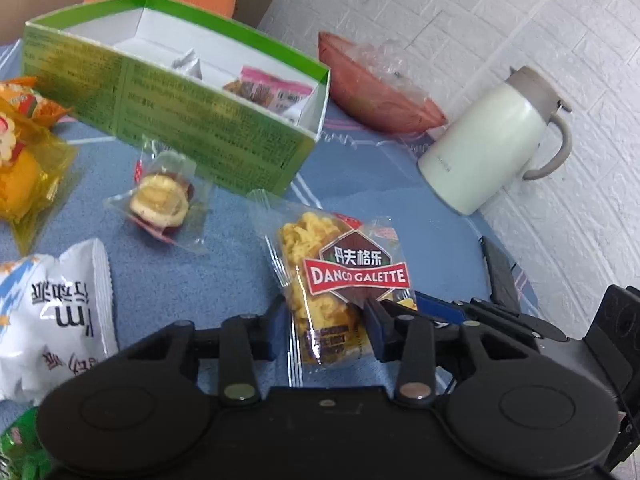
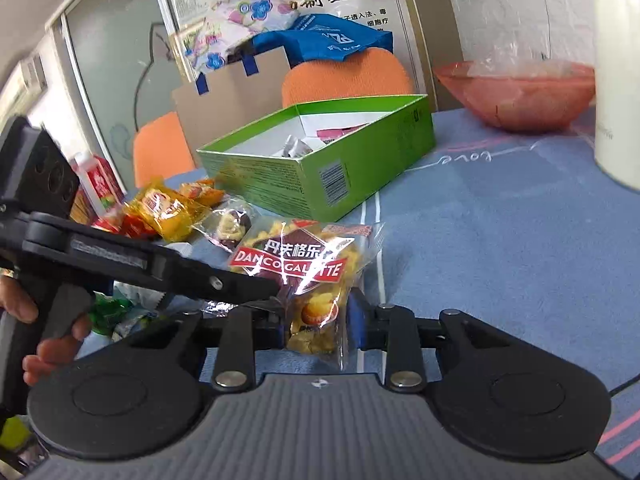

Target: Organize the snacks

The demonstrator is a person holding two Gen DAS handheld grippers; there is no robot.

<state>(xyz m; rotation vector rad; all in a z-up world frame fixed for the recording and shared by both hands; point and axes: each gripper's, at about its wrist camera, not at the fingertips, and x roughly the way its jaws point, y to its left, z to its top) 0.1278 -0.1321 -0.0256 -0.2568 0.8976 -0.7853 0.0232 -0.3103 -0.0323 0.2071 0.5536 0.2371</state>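
Note:
A clear Danco Galette packet (image 1: 340, 276) (image 2: 304, 264) of yellow biscuits sits low over the blue tablecloth. My left gripper (image 1: 326, 324) has a pad against each side of its lower half. My right gripper (image 2: 318, 326) pinches the crinkled bottom end; its fingers (image 1: 440, 308) show at the right in the left wrist view. One of the left gripper's fingers (image 2: 224, 276) reaches in from the left. Behind stands an open green box (image 1: 200, 128) (image 2: 280, 184) holding a pink packet (image 1: 272, 92) and a silvery one (image 1: 188, 64).
Loose snacks lie left of the packet: a clear-wrapped small cake (image 1: 160, 200), yellow packets (image 1: 24, 168) and a white bag (image 1: 52, 320). A white jug (image 1: 488, 140) and a red bowl (image 1: 372, 96) stand by the wall. Orange chairs (image 2: 344, 76) are behind the table.

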